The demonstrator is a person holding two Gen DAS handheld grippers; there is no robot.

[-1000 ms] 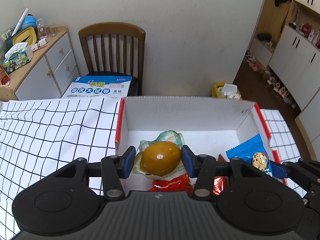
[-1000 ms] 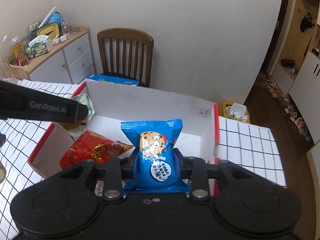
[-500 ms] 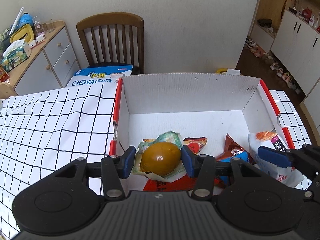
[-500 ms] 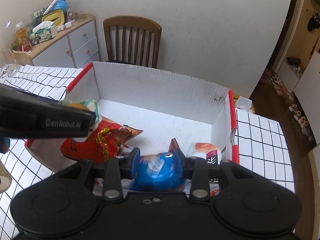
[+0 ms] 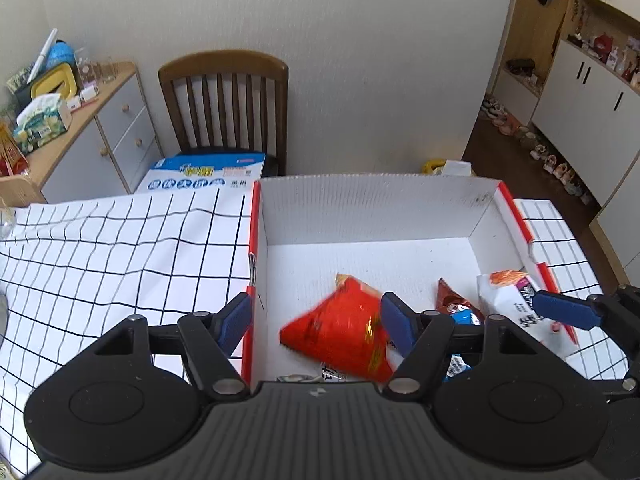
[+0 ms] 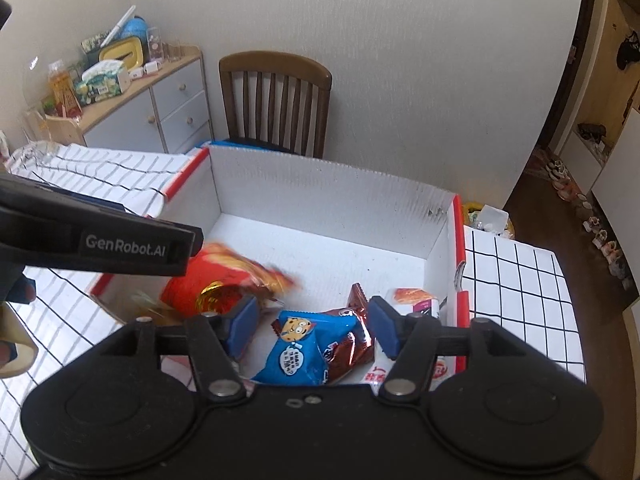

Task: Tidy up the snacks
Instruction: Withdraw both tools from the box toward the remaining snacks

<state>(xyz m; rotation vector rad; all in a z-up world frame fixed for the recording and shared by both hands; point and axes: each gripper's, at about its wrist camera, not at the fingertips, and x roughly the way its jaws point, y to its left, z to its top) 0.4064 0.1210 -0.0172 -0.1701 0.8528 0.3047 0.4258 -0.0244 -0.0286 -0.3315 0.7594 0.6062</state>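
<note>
Red-edged and white inside, the cardboard box (image 5: 380, 208) sits on the checked tabletop (image 5: 120, 248). Both the left claw (image 5: 316, 322) and the right claw (image 6: 312, 326) hang spread and hold nothing. Inside the box lie a red bag (image 5: 344, 332) and a blue cookie packet (image 6: 300, 350).

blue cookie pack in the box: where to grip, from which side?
Judging by its pose, grip the blue pack across its puffed middle, coming straight down from above with the right gripper, whose open fingers already straddle it. It lies flat, partly on the brown pack, so side entry looks blocked.
</note>
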